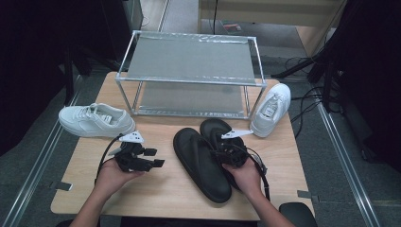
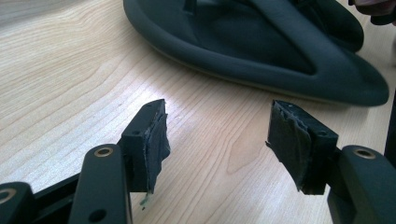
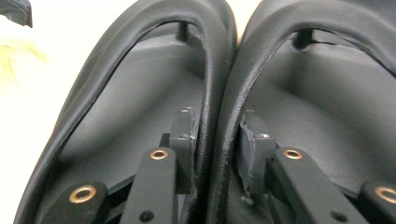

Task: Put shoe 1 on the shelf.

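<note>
Two black flip-flops lie side by side on the wooden table [image 1: 156, 198], the left one [image 1: 196, 163] nearer me and the right one [image 1: 213, 126] farther back. My right gripper [image 1: 228, 147] reaches in over them. In the right gripper view its jaws [image 3: 217, 128] pinch the two neighbouring straps together, the left sandal's strap [image 3: 212, 70] against the right sandal's strap [image 3: 250, 70]. My left gripper [image 1: 155, 157] rests to the left of the sandals. Its pads [image 2: 156, 135] stand wide apart over bare wood, with a flip-flop [image 2: 261, 42] lying beyond them.
A metal two-shelf shoe rack [image 1: 189, 61] stands at the back of the table. One white sneaker [image 1: 97, 120] lies at the left edge, another [image 1: 272, 109] leans at the rack's right side. Bare wood lies in front of my left hand.
</note>
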The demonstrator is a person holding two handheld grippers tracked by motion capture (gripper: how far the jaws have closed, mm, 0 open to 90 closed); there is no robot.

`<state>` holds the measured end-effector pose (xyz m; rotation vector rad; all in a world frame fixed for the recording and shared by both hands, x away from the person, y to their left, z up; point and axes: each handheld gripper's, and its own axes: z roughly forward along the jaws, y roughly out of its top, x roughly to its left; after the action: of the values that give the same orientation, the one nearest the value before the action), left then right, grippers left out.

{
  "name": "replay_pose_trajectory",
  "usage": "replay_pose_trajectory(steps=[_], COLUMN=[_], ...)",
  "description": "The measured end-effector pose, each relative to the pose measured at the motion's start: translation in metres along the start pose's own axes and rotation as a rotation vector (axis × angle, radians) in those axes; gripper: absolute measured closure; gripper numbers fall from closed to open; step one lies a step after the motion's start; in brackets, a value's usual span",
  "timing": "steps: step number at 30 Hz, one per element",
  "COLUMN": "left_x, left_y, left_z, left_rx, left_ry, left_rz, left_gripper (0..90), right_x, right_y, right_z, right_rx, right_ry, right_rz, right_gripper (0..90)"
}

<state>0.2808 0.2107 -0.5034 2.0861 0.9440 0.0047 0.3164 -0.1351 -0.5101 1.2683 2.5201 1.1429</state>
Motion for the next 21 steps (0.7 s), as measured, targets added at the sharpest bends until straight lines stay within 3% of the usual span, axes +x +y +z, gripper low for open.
replay_pose_trajectory(steps=[5, 21], left_x=[-0.0002, 0.0004], left_y=[0.0001, -0.0003], left_z=[0.0007, 0.0011], left_rx=[0.002, 0.009], left_ry=[-0.001, 0.01], left_rz=[0.003, 0.003], left_gripper=[37.8, 37.6], right_x=[-0.0004, 0.0009], right_y=[0.0006, 0.0087], right_z=[-0.0014, -0.0069], right_rx=[0.005, -0.021], right_ry=[0.001, 0.037], right_rz=[-0.021, -0.011], right_gripper=[76.0, 76.0])
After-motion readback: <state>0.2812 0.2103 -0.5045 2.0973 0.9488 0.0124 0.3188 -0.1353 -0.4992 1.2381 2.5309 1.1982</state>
